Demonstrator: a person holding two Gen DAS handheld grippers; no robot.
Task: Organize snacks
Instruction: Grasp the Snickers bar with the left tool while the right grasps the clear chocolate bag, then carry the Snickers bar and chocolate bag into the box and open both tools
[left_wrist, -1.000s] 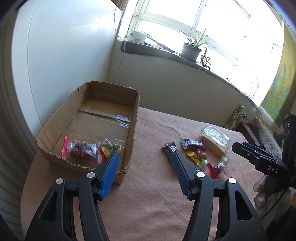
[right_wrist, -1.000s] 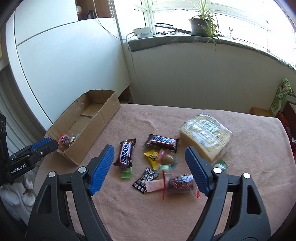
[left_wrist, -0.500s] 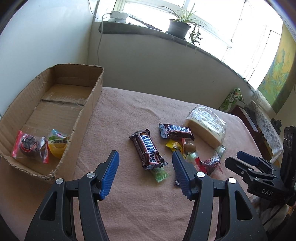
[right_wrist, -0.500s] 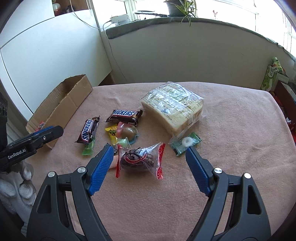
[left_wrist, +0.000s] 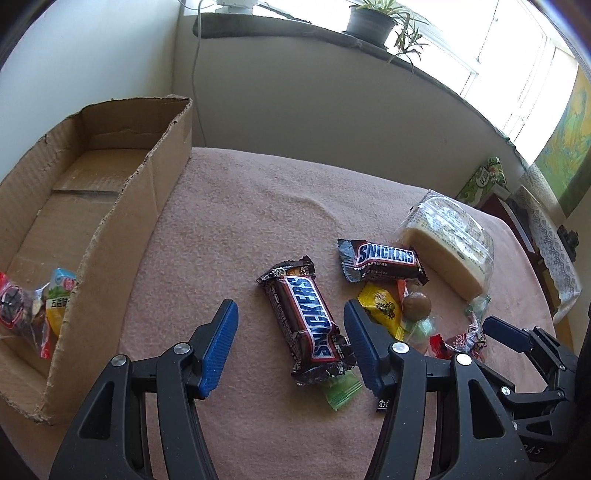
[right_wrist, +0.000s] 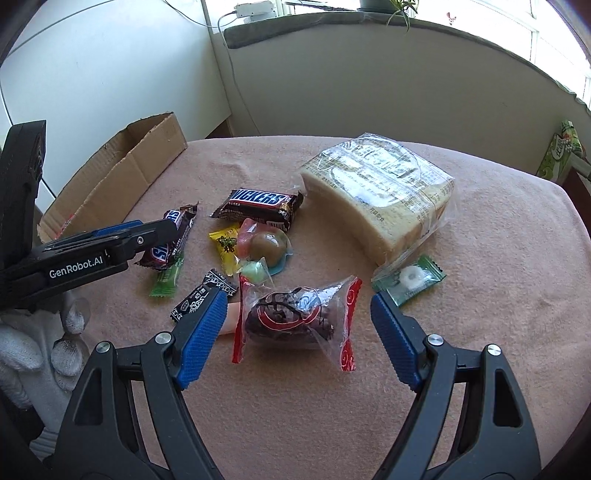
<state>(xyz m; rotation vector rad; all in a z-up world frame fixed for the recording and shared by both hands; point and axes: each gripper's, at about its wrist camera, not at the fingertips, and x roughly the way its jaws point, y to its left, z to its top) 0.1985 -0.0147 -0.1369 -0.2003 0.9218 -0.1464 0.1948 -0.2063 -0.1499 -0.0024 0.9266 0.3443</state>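
Snacks lie scattered on a pink cloth-covered table (left_wrist: 258, 221). My left gripper (left_wrist: 290, 325) is open, its blue pads either side of a Snickers bar (left_wrist: 306, 325) without touching it. A second Snickers bar (left_wrist: 382, 260) lies beyond, beside a wrapped bread loaf (left_wrist: 447, 243). My right gripper (right_wrist: 297, 317) is open around a clear, red-edged packet with a dark snack (right_wrist: 295, 317); the pads stand apart from it. The cardboard box (left_wrist: 110, 206) at the left holds two wrapped snacks (left_wrist: 33, 310). In the right wrist view the left gripper (right_wrist: 122, 240) hangs over the first Snickers bar (right_wrist: 170, 240).
Small candies cluster between the grippers: a yellow sachet (right_wrist: 227, 245), a jelly cup (right_wrist: 267, 245), a green mint packet (right_wrist: 410, 277), a black sachet (right_wrist: 201, 295), a green candy (right_wrist: 168, 277). A gloved hand (right_wrist: 33, 347) holds the left gripper. A windowsill with a plant (left_wrist: 373, 22) runs behind.
My left gripper has swung right from the box and come down over the first Snickers bar. My right gripper has dropped toward the red-edged packet, which now sits between its pads.
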